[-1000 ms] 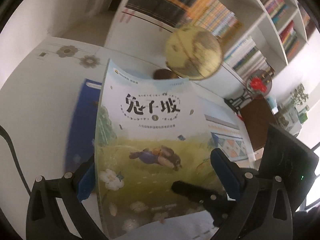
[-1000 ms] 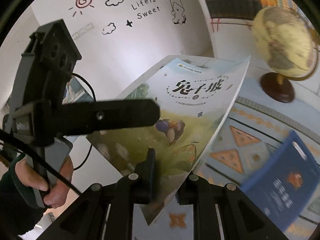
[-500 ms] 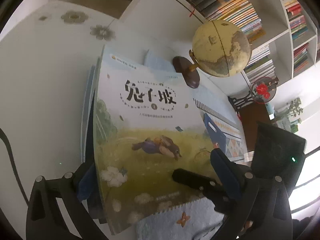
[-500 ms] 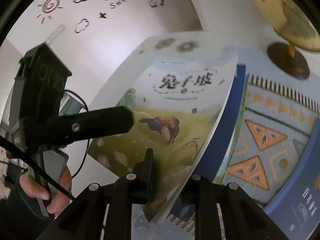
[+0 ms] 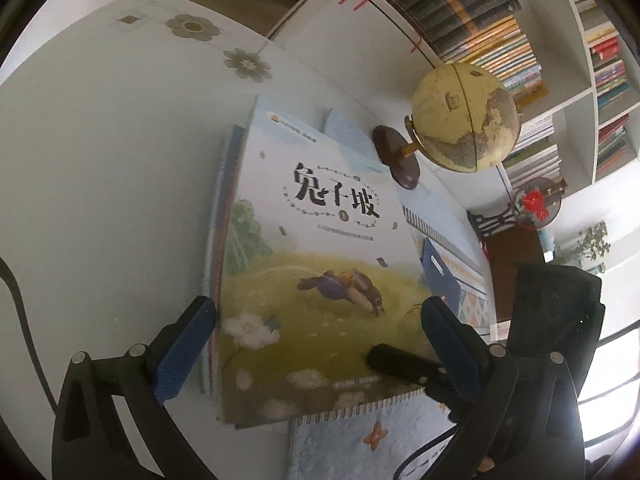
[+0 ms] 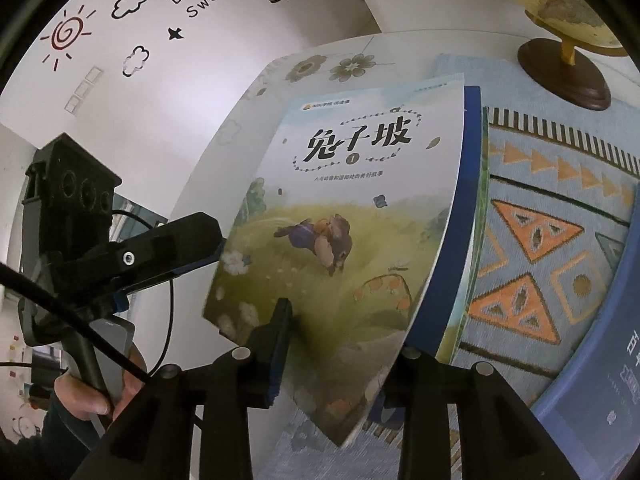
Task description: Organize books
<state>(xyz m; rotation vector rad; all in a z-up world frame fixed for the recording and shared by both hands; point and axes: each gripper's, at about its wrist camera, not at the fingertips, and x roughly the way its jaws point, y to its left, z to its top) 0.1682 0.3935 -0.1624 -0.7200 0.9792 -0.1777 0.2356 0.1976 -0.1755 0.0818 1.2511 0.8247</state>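
The rabbit-cover book [image 5: 320, 280] [image 6: 352, 208] lies flat on a short stack of books [image 5: 214, 240], directly on a blue-covered one [image 6: 448, 280]. My left gripper [image 5: 318, 312] stands wide open, its blue pads close beside the book's two long edges; one of its fingers [image 6: 180, 244] reaches the book's left edge in the right wrist view. My right gripper [image 6: 344, 332] is at the book's near corner. Its jaws are opening, with the corner between them and the pads no longer pinching it. Its right finger is hidden under the cover. One of its fingers [image 5: 400, 362] rests over the cover.
The stack sits on a white table [image 5: 100, 160], partly on a blue patterned mat [image 6: 540, 240]. A globe [image 5: 464, 116] on a brown base stands behind it. Another dark blue book [image 6: 600, 380] lies on the mat to the right. Full bookshelves [image 5: 480, 20] line the back wall.
The rabbit book, lifted and bent a second ago, has come down flat onto the stack. Both grippers sank with it, and the right jaws have parted.
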